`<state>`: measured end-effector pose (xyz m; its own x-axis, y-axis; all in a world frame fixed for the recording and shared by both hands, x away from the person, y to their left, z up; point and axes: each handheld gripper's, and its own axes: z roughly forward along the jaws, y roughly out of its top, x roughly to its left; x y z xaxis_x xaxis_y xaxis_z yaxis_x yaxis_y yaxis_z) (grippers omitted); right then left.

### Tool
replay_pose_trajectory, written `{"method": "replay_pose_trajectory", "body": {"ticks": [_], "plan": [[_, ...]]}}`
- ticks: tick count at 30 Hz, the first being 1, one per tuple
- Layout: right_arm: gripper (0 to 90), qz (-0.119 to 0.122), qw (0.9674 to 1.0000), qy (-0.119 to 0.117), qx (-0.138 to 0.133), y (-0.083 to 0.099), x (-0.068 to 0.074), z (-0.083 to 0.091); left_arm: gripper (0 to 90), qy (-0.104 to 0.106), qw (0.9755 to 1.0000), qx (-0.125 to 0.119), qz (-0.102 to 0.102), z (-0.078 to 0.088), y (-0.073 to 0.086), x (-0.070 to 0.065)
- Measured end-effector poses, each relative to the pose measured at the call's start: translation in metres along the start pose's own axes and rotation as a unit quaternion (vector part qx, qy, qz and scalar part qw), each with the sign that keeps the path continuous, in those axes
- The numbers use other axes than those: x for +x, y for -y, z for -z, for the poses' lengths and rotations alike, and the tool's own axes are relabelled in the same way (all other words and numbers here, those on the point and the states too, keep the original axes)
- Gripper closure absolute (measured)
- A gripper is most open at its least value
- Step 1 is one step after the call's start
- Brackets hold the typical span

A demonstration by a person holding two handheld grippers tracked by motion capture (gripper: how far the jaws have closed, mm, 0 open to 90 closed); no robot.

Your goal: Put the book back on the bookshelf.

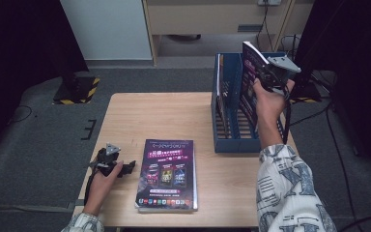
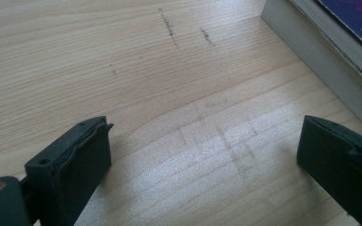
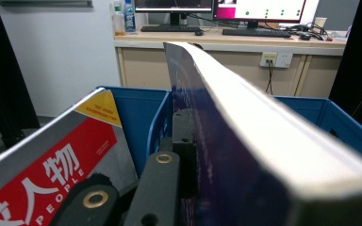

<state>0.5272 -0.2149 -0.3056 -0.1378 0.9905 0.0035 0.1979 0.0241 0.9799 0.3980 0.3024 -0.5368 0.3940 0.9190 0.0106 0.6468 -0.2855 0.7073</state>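
Note:
My right gripper (image 1: 269, 73) is shut on a thick purple-covered book (image 1: 250, 79), holding it upright above the blue file rack (image 1: 232, 142) at the table's right side. In the right gripper view, one black jaw presses on the purple cover (image 3: 226, 179) and the white page edge (image 3: 283, 136) runs away from me; the other jaw is hidden behind the book. A second purple book (image 1: 167, 174) lies flat on the table's middle. Left of it, my left gripper (image 1: 124, 166) rests low on the wood, open (image 2: 202, 141) with nothing between its jaws.
A red and grey magazine (image 3: 52, 174) leans in the rack's left compartment (image 3: 139, 113). The flat book's page edge (image 2: 320, 56) lies close to my left gripper. Beyond the wooden table (image 1: 174, 116) are grey carpet, a desk with monitors (image 3: 259, 9) and dark curtains.

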Motion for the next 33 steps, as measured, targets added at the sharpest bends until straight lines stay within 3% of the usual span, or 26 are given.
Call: {"method": "replay_pose_trajectory", "body": {"ticks": [27,33], "plan": [[82.5,-0.006,0.9999,-0.005,-0.013,0.046,0.006,-0.011,2.6,0.002,1.0,0.002,-0.001,0.0,-0.001,-0.001],[82.5,0.006,0.9999,-0.009,-0.012,0.059,0.007,-0.013,2.5,0.002,1.0,0.001,-0.001,-0.001,-0.001,-0.001]]}}
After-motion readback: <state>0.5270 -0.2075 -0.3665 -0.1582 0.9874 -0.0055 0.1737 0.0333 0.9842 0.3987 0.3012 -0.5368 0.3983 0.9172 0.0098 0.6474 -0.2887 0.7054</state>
